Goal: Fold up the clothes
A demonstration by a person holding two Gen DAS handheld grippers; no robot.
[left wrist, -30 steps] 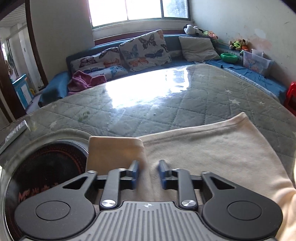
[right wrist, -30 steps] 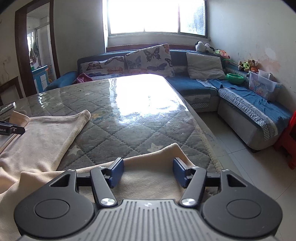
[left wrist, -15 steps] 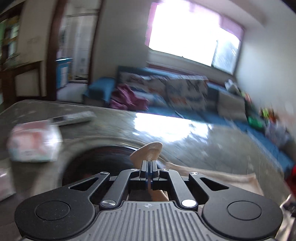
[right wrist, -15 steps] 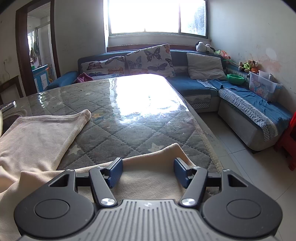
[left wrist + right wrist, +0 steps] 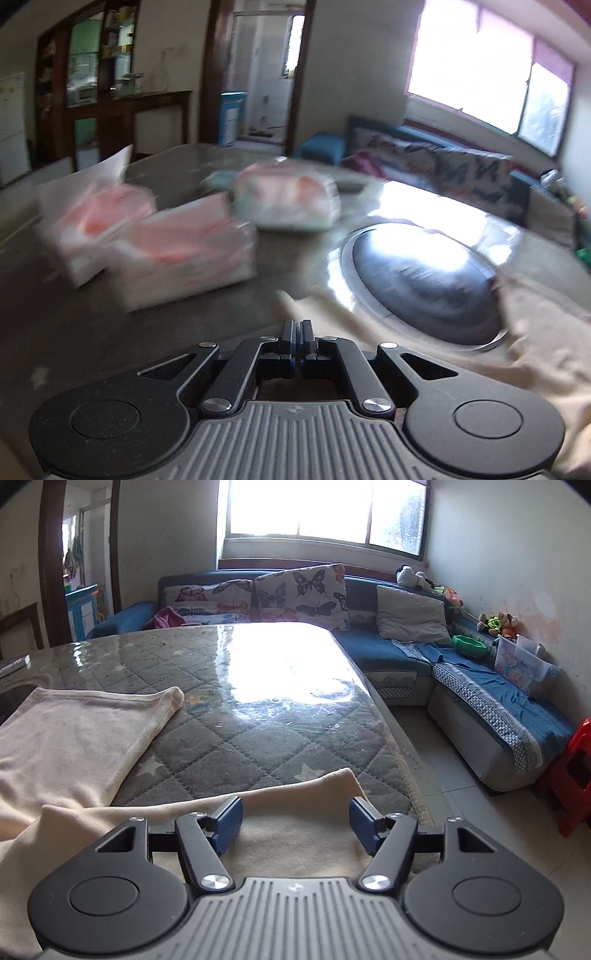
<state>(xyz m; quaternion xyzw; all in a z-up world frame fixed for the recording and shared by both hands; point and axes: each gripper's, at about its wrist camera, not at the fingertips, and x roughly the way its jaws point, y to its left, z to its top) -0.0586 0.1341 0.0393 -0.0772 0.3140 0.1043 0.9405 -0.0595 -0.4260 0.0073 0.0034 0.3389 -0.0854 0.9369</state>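
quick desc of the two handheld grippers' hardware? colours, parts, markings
Both match. The left gripper and right gripper each have a ribbed grey body bearing a small round logo, two black rounded lobes with embossed circles, black linkage arms with silver screws, and blue finger pads. No cables or sleeves in view.

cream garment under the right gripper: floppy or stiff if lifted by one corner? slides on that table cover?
Likely floppy: the cream garment lies in soft folds and drapes. Probably light, thin at its edges. The table cover looks glossy, so it may slide when pushed. Right gripper is open over it.
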